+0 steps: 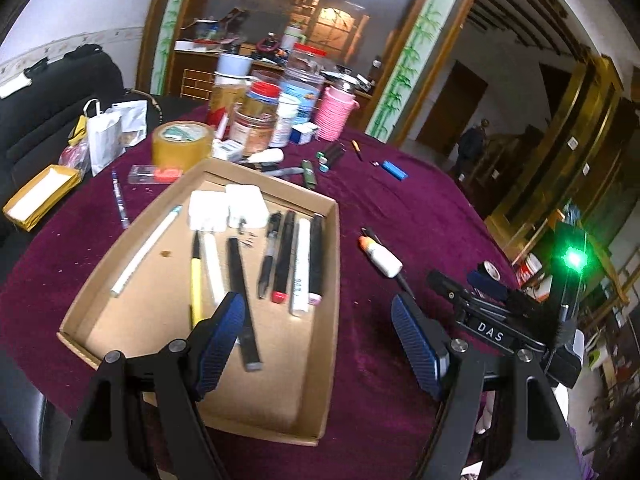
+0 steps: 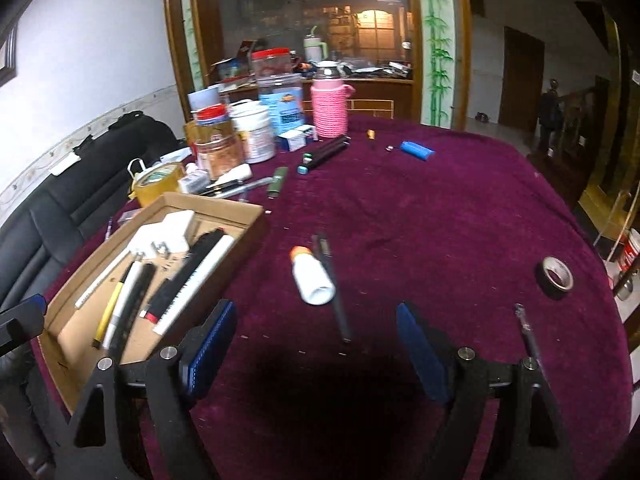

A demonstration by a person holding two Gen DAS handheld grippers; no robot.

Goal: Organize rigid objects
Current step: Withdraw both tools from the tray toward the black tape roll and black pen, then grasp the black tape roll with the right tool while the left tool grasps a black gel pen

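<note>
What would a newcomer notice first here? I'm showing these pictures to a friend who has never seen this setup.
First the shallow brown cardboard tray at the near left, lined with pens and markers beside two white chargers. Next the small white glue bottle with an orange cap, lying on the deep purple velvet tablecloth ahead of the open right gripper. Behind, jars crowd around a pink woven-sleeved flask.

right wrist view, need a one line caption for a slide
Open right gripper hovers over the maroon table before a white glue bottle and black pen, cardboard tray to the left.
</note>
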